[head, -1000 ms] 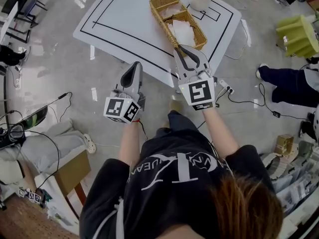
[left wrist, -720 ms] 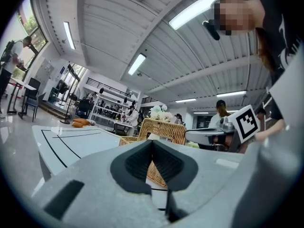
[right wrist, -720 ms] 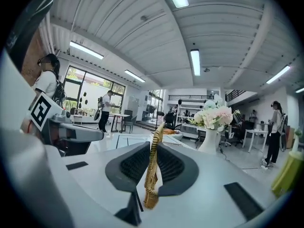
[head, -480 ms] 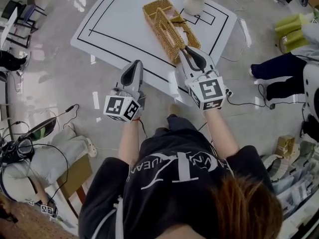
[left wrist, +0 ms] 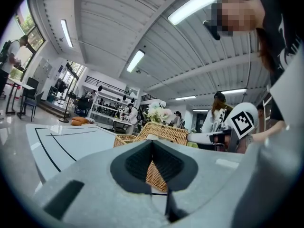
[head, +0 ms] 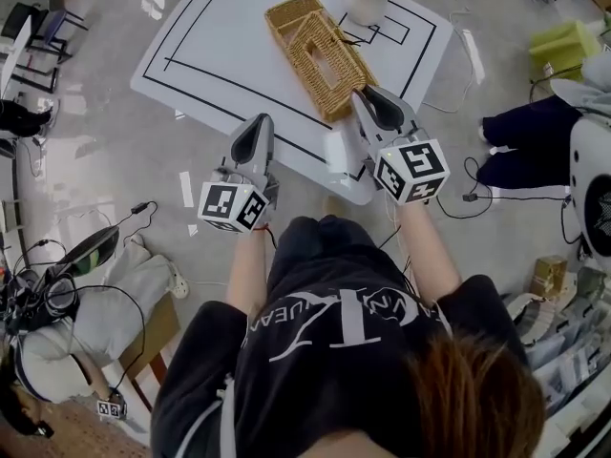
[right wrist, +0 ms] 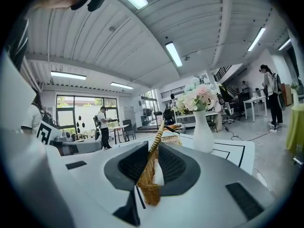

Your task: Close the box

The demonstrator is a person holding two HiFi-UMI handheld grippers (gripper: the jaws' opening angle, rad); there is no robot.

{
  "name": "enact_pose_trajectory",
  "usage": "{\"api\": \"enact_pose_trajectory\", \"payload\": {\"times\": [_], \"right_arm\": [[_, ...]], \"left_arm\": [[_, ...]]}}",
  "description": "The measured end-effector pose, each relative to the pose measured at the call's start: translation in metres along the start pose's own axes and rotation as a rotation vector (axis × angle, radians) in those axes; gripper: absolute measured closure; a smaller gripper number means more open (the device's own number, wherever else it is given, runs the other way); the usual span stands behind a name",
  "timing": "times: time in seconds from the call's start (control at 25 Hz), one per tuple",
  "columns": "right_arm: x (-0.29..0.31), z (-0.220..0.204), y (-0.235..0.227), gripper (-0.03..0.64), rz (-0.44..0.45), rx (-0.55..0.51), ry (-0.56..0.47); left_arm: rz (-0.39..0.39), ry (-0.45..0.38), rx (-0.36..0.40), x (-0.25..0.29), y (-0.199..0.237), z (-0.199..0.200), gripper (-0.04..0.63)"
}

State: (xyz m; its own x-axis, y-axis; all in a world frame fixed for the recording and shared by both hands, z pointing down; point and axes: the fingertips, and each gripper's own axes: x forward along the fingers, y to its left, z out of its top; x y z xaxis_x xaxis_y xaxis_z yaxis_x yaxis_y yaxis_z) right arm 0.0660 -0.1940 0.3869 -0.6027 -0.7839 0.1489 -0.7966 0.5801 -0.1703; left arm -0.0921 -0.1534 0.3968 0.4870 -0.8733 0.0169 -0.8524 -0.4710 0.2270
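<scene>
A long wicker box (head: 320, 51) lies on the white table (head: 229, 55), and its wicker lid (head: 329, 65) is down over it, covering the inside. My right gripper (head: 366, 96) is at the box's near end. Its jaws are opening, with the lid's edge (right wrist: 154, 156) still between them but no longer squeezed. A white thing (right wrist: 158, 172) shows inside the box, beside that edge. My left gripper (head: 256, 134) hovers off the table's near edge, left of the box, shut on nothing. In the left gripper view the box (left wrist: 164, 134) lies just ahead.
A white vase of flowers (head: 366, 3) stands on the table just beyond the box. Black lines are marked on the tabletop. Cables and a power strip lie on the floor to the right, near a seated person (head: 535, 132) and a green stool (head: 563, 46).
The lid swung from open, through upright, down onto the box. The right gripper followed it at the near end and drew back a little. The left gripper barely moved.
</scene>
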Motion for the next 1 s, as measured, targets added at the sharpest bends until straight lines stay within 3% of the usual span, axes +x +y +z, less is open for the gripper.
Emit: {"api": "enact_pose_trajectory", "payload": {"times": [0.56, 1.0], "right_arm": [[0.014, -0.020, -0.030, 0.531, -0.052, 0.198, 0.026], [0.013, -0.037, -0.046, 0.516, -0.110, 0.284, 0.049]], "left_arm": [[-0.025, 0.048, -0.007, 0.013, 0.021, -0.001, 0.591], [-0.066, 0.072, -0.018, 0.024, 0.028, -0.004, 0.591]]}}
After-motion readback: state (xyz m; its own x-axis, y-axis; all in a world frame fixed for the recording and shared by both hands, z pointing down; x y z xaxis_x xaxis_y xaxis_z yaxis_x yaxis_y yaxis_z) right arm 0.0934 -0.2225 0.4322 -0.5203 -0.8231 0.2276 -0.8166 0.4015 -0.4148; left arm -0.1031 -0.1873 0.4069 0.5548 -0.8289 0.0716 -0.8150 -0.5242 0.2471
